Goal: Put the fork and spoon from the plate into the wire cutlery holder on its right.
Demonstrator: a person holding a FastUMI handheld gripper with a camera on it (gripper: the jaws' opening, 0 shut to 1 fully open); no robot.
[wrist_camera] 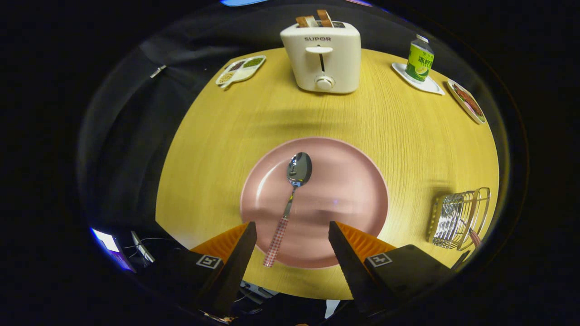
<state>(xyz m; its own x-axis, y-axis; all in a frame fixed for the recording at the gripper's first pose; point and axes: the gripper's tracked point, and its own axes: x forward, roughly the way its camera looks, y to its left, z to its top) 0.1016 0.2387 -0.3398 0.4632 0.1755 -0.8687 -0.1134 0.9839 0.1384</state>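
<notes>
Gripper view: pink plate [344, 181] on round wooden table [408, 136], holding one spoon [290, 199], bowl pointing away, checkered handle reaching past the near rim. Wire cutlery holder [457, 219] to the right of the plate, apart from it, with a checkered handle [475, 237] poking out. Beyond: toaster [321, 56] with two slices of toast [315, 20], divided dish [240, 70] with fillings, green bottle [419, 59] on a white tray [430, 85]. Gripper [292, 231] spread wide, released, gripping nothing; spoon handle between the fingers, nearer the left finger [240, 253], contact unclear.
</notes>
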